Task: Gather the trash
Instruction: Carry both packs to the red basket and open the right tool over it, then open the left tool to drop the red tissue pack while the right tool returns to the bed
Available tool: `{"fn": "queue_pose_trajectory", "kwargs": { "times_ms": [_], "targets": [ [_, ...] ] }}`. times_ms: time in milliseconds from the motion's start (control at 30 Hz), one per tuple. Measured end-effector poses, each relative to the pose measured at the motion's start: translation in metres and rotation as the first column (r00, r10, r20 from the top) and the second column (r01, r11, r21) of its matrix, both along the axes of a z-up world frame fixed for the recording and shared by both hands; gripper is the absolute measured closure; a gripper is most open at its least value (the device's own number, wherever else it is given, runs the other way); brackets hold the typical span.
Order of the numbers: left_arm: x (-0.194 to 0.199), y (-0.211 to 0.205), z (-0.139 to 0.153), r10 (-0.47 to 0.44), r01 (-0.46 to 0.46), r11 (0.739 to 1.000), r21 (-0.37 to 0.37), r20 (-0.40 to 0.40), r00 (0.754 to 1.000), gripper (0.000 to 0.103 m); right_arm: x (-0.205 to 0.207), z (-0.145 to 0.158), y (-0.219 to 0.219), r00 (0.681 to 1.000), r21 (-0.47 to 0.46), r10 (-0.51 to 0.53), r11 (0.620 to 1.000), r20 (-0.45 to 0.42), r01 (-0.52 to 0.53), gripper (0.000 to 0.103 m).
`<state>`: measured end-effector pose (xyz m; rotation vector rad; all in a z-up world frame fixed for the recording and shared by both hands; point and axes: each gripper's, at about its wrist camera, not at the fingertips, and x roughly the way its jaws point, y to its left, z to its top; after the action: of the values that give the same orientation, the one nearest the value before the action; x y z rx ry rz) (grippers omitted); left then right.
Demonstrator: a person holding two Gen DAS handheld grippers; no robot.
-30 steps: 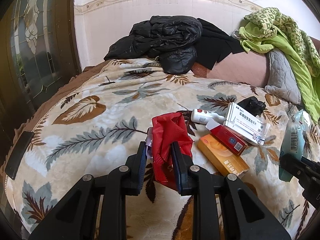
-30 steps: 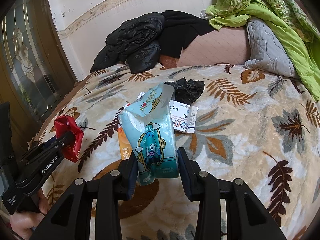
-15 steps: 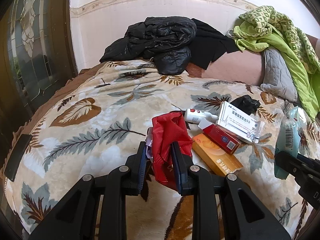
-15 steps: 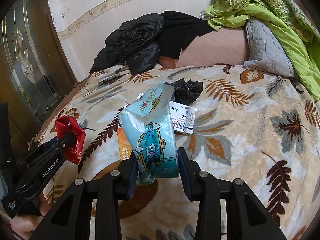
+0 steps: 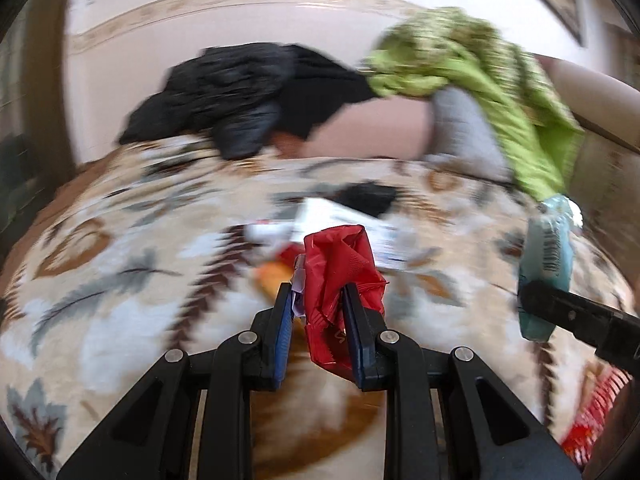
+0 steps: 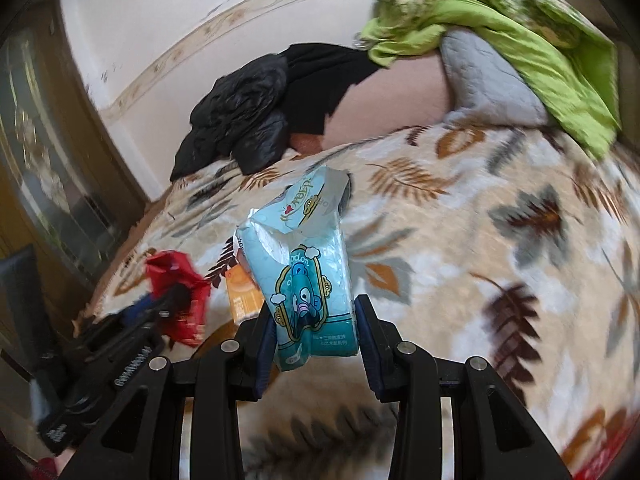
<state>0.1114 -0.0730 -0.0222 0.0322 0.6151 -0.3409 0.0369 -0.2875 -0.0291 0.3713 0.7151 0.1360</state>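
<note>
Your left tool [image 5: 316,312] is clamped on a crumpled red plastic wrapper [image 5: 340,280], held up off the bed with the leaf-print fleece blanket [image 5: 120,272]. Your right tool [image 6: 316,332] is clamped on a light blue tissue pack with a cartoon print [image 6: 304,276], torn open at the top, also lifted above the bed. Both views are motion-blurred. On the bed, behind the red wrapper: an orange flat box [image 6: 240,296], a white carton [image 5: 340,220] and a small black plastic bag [image 5: 368,198], all blurred. At the bed's far edge a black puffer jacket [image 6: 240,116] lies against the wall, next to it a grey quilted cushion [image 6: 488,84] under green cloth [image 6: 520,40]. A patterned glass door [image 6: 36,168] stands left of the bed.
</note>
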Motion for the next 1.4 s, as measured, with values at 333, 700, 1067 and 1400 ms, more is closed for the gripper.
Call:
{"fn": "queue_pose_trajectory", "kwargs": {
  "times_ms": [333,700,1067,1400],
  "targets": [
    [-0.099,-0.121,0.017,-0.544,0.538,0.838,-0.097,-0.057,0.837,0.08,-0.154,0.02,-0.132,0.962,-0.028,-0.269,0.963,-0.047,0.268,0.063],
    [-0.197,-0.259,0.017,-0.787,0.781,0.61,-0.134,-0.218,0.577,0.079,-0.264,0.004,-0.227,0.86,0.013,-0.496,0.865,-0.123,0.501,0.055],
    [-0.179,-0.275,0.014,-0.729,0.731,0.67,-0.129,-0.3,0.615,0.055,-0.269,-0.001,-0.25,0.854,0.006,-0.494,0.865,-0.161,0.501,0.047],
    [-0.14,-0.194,0.029,-0.614,0.606,0.786,-0.121,-0.274,0.741,0.052,-0.208,0.01,-0.189,0.948,0.061,-0.292,0.951,-0.127,0.302,0.047]
  ]
}}
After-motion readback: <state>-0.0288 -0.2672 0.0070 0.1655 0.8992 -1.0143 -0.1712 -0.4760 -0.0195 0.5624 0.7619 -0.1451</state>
